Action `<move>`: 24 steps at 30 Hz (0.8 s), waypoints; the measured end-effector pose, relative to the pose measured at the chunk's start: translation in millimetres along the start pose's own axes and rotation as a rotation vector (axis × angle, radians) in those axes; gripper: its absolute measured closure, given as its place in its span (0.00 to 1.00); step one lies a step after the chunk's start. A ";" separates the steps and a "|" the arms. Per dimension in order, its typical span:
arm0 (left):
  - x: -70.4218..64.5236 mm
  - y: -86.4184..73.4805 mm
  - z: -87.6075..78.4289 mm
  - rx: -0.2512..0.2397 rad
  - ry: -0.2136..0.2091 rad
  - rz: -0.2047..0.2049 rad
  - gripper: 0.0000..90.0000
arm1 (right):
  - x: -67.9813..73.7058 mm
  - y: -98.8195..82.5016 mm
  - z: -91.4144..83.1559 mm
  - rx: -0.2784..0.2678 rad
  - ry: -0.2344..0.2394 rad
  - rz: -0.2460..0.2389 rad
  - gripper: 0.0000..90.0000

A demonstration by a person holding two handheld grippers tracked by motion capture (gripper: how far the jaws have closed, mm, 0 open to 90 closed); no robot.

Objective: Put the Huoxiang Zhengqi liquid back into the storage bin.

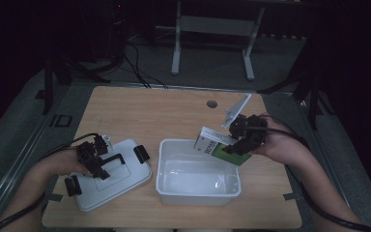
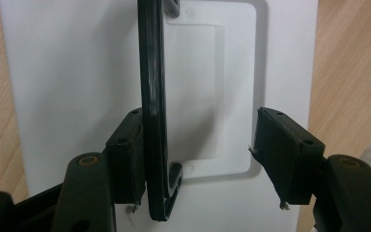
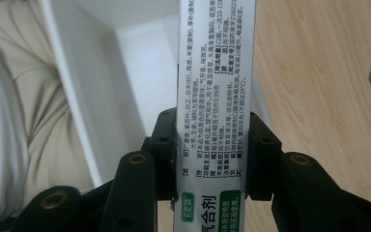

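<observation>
High view: the right tool (image 1: 235, 141) holds a small white-and-green carton (image 1: 218, 146) tilted over the far right rim of an open white bin (image 1: 198, 192), which sits on the table (image 1: 174, 111). The carton hangs partly above the hollow of the bin, so it looks ready to be lowered in; the bin stands lidless for that reason.

The right gripper view shows why the hold looks secure: the 2 black pads press on the carton's (image 3: 216, 96) 2 narrow sides near its green-printed end, leaving the long printed face free and the far end pointing toward the bin's (image 3: 96, 87) inner wall. The right tool (image 3: 212, 159) is thus clamped on the carton.

To the left of the bin, just beside it, its white lid (image 1: 121, 186) lies flat on the table, out of the way of the opening. The left tool (image 1: 95, 159) rests over the lid's black wire handle (image 1: 113, 159). In the left gripper view the handle (image 2: 153, 96) stands up against 1 pad while the other pad stands well apart from it, so the left tool (image 2: 198, 154) is open, not pinching. I judge it waits there to lift the lid (image 2: 67, 72) back on.
</observation>
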State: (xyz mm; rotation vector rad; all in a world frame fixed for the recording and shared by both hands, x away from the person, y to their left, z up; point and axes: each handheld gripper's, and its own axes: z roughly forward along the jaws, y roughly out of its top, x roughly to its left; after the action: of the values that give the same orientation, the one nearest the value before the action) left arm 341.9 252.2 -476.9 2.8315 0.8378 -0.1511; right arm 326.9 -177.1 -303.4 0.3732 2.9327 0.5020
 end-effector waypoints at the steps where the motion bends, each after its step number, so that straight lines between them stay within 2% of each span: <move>1: -0.1 -0.3 -0.1 -0.001 -0.003 -0.002 0.44 | 3.0 1.8 0.0 0.003 0.006 -0.009 0.71; 11: 0.0 -1.7 0.0 0.001 -0.001 -0.001 0.44 | 26.0 14.9 3.4 0.014 0.059 -0.110 0.71; 17: 0.8 -1.5 1.4 0.007 0.003 -0.003 0.44 | 34.5 17.5 8.4 0.015 0.098 -0.137 0.71; 19: 0.3 -1.0 1.6 0.010 0.002 0.000 0.44 | 38.4 18.3 16.0 0.035 0.117 -0.156 0.71; 24: 0.5 -1.4 1.8 0.007 0.007 -0.003 0.44 | 42.1 17.5 30.4 0.071 0.113 -0.174 0.71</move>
State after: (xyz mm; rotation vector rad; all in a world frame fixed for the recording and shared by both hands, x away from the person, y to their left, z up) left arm 341.5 253.3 -478.9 2.8394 0.8443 -0.1456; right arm 295.8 -140.5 -329.9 0.0990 3.0607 0.4084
